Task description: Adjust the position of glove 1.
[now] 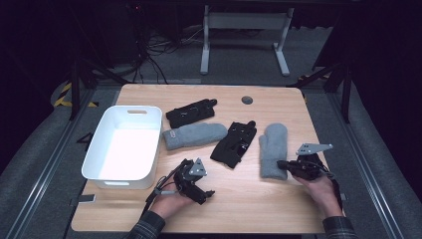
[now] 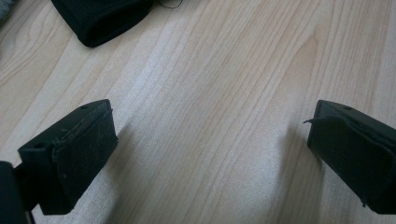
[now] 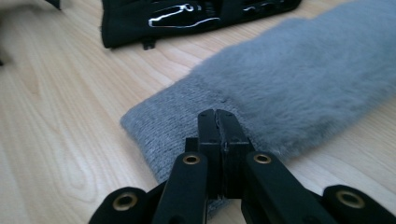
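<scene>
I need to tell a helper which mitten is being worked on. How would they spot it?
Start at the white bin, cross the table to its far side. The upright grey mitten lies there; unlike the sideways one, the right gripper is at its cuff.

Soft cloth on a pale, matt wood-grain desk [image 1: 259,199].

The grey mitten [image 3: 299,84] nearest the right gripper [image 3: 218,122] is fluffy, fleecy pile with a finer flat-knit cuff; the second grey mitten [image 1: 194,135], left of it, looks the same. The black gloves [image 1: 234,144] between them are smooth matt fabric with glossy printed marks. Left of the mittens, the white bin [image 1: 124,144] is smooth plastic with a slight sheen. The grippers' fingers [image 2: 77,154] are matt black with rough, scuffed pads.
</scene>
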The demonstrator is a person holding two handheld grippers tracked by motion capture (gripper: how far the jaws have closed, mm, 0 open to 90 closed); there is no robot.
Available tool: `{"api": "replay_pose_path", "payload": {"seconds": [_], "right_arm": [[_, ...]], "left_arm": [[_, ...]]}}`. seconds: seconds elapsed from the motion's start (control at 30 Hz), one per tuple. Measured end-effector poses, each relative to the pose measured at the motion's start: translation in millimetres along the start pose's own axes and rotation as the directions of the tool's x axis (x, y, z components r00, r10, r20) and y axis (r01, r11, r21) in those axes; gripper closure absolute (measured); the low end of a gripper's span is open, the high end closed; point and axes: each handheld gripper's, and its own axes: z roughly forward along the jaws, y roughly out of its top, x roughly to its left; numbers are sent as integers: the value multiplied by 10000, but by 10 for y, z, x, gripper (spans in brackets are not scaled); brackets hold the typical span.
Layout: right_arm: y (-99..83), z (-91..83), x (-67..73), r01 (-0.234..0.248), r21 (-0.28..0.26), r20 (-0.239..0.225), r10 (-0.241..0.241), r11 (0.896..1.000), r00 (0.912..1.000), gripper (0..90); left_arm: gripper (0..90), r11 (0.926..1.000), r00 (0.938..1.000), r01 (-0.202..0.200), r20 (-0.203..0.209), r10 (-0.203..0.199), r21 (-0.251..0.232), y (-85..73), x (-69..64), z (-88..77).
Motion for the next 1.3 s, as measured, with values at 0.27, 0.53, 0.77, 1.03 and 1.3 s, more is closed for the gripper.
{"api": "replay_pose_path", "payload": {"seconds": [0.27, 0.53, 0.77, 1.03, 1.3], "right_arm": [[52, 74, 187, 515, 123, -618, -506, 9986, 9968, 900], [89, 127, 359, 968, 248, -1099, -935, 9950, 9895, 900], [173, 23, 283, 850, -215, -613, -861, 9962, 9944, 900], [264, 20, -39, 376, -305, 436, -363, 9988, 9984, 900], [188, 217, -188, 195, 779, 860, -262, 9968, 9960, 900]], "left_arm": [[16, 10000, 10000, -6, 3, 6, 3, 0, 0, 0], [16, 10000, 10000, -9, 0, 9, 5, 0, 1, 0], [16, 10000, 10000, -7, -2, 7, 10, 0, 0, -1], [16, 10000, 10000, -8, 0, 8, 4, 0, 1, 0], [16, 10000, 10000, -4, 4, 4, 2, 0, 0, 0]]}}
